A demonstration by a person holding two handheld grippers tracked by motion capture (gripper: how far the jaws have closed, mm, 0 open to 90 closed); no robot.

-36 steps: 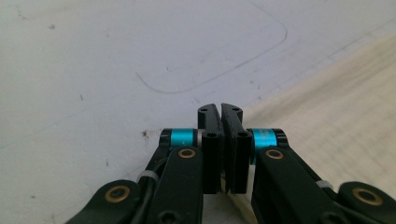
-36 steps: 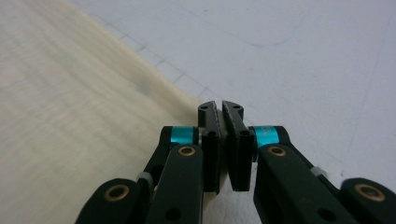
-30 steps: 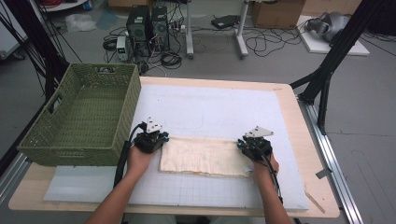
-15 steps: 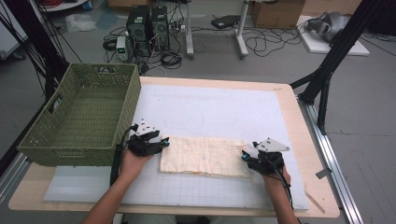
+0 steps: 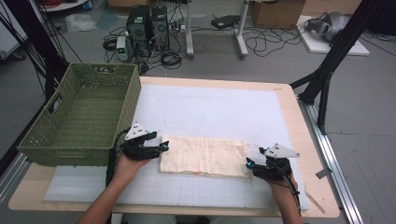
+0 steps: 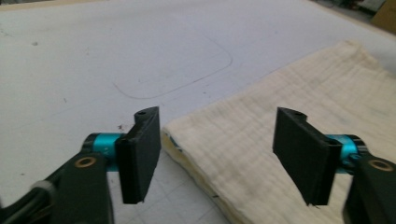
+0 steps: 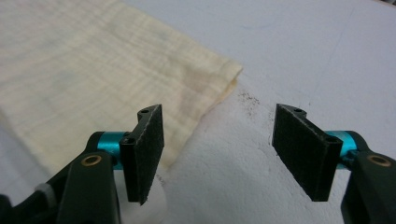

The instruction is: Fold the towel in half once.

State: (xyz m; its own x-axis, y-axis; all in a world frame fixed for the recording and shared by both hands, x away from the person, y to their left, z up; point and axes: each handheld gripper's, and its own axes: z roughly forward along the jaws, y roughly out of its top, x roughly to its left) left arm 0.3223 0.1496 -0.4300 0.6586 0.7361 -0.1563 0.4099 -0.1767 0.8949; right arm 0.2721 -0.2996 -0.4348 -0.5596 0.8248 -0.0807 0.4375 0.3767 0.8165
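A cream cloth (image 5: 203,155), already folded into a long rectangle with several layers showing at its edge, lies flat on the white mat (image 5: 219,112) near the person's side of the table, well right of the green basket (image 5: 81,116). The folding looks partly done: judging by its length, at least 1 more fold across the short way seems left, and perhaps a move into the basket, which holds nothing visible.

The left gripper (image 5: 161,147) sits at the cloth's left end; in the left gripper view its jaws stand wide apart, straddling the layered corner (image 6: 175,135) without pinching it. The right gripper (image 5: 248,163) sits at the near right corner; in the right gripper view (image 7: 219,140) its jaws are likewise spread, with the cloth's corner (image 7: 229,74) lying just ahead of the left pad and bare mat between them. Neither holds anything.

Compared with 1 second ago, both hands have shifted: the left gripper has slid a little up and outward along the left edge, and the right gripper has dropped back toward the person and outward, from the right edge to the near right corner. The cloth itself lies as it did.
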